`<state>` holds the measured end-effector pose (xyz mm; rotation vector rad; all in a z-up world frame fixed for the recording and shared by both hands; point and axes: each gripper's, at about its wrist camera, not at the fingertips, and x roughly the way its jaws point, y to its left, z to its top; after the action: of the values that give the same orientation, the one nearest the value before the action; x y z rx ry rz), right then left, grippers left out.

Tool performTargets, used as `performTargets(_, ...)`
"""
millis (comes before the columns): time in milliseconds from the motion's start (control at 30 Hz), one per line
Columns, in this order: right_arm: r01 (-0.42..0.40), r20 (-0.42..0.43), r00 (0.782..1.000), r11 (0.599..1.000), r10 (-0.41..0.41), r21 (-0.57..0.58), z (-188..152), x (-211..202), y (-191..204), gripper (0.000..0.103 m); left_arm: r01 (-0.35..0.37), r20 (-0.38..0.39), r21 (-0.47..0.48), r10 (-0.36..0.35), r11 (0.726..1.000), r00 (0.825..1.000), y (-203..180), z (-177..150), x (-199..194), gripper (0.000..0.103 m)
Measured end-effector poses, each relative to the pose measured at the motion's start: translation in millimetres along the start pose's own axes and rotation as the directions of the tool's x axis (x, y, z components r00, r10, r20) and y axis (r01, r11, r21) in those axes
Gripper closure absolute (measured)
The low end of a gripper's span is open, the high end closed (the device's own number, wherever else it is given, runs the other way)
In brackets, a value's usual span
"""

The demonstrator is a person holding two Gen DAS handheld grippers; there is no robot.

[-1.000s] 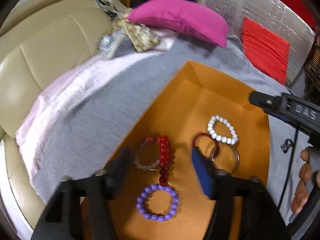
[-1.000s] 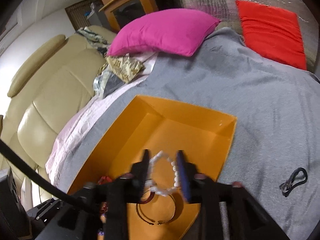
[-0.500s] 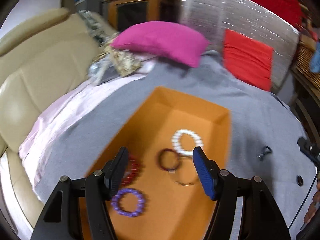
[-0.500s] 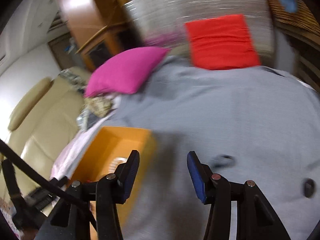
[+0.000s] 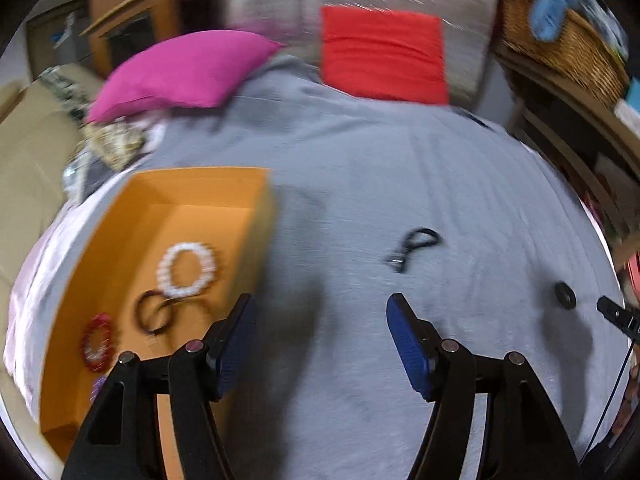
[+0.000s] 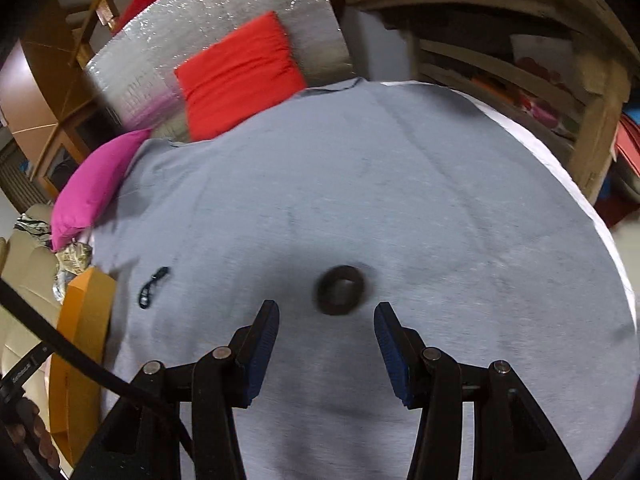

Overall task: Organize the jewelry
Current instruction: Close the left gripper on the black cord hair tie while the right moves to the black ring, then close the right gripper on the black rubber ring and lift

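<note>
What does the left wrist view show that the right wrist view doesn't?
Only the left wrist view looks inside the orange box: a white bead bracelet, a dark bangle and a red bracelet lie there. Only the right wrist view shows the black ring large, just ahead of the open right claw. Both show the grey blanket, the black clasp, that ring, the box's outside, and the pink and red cushions. The left claw is open, empty.

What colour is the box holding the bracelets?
Orange box, clearest in the left wrist view.
</note>
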<state>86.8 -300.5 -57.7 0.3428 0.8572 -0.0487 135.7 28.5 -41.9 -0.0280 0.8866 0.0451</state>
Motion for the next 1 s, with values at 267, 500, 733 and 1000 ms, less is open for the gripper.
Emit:
performTargets(267, 0.029, -0.062, 0.998, 1.0, -0.029, 0.0, 6, 43, -14, 0.059, 0.021, -0.045, 0.098, -0.017, 0.995, 0.999, -50, 15, 51, 0.035)
performTargets(500, 0.064, -0.084, 0.994, 0.995, -0.07, -0.073, 7, 69, -4, 0.068, 0.016, -0.066, 0.144, -0.006, 0.989, 0.998, -68, 27, 81, 0.035)
performTargets(733, 0.1, -0.08, 0.99, 0.984, -0.113, -0.148, 1, 75, 6, 0.092, 0.028, -0.097, 0.147, -0.014, 0.989, 0.995, -72, 28, 104, 0.035)
performTargets(1000, 0.074, -0.083, 0.993, 0.986, -0.086, -0.147, -2, 71, 9, 0.095, 0.092, -0.119, 0.109, -0.079, 0.99, 0.99, -68, 33, 108, 0.096)
